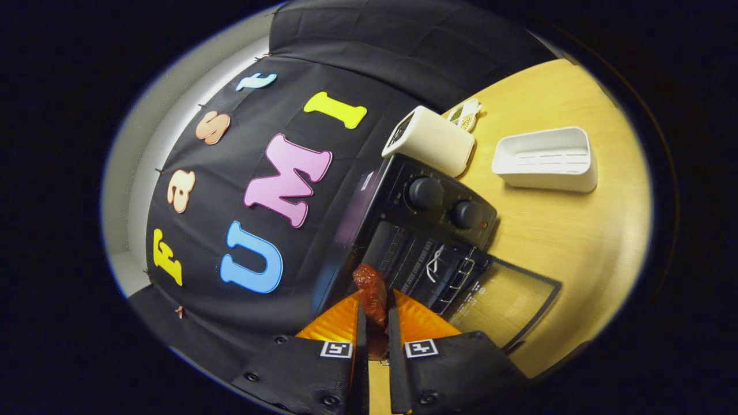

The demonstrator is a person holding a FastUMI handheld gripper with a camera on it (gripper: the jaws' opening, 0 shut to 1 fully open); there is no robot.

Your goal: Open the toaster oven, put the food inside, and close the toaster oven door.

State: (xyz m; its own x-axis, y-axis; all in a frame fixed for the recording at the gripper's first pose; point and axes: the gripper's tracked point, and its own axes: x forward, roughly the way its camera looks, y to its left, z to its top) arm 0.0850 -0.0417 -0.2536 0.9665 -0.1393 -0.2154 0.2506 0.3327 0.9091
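Note:
My gripper (375,314) is shut on a reddish-brown piece of food (372,291), which sticks out past the fingertips. Just ahead of it stands the black toaster oven (403,222), seen tilted, with two round knobs (425,193) on its control panel. Its glass door (504,302) hangs open and lies flat toward the table. A wire rack (444,268) shows inside the dark cavity. The food hovers in front of the cavity's opening, by its edge farthest from the knobs.
The oven sits on a light wooden table (553,230). Beyond the oven a white box-shaped appliance (429,140) lies, with a small white dish (466,114) behind it. A white slotted tray (548,158) rests further out on the table.

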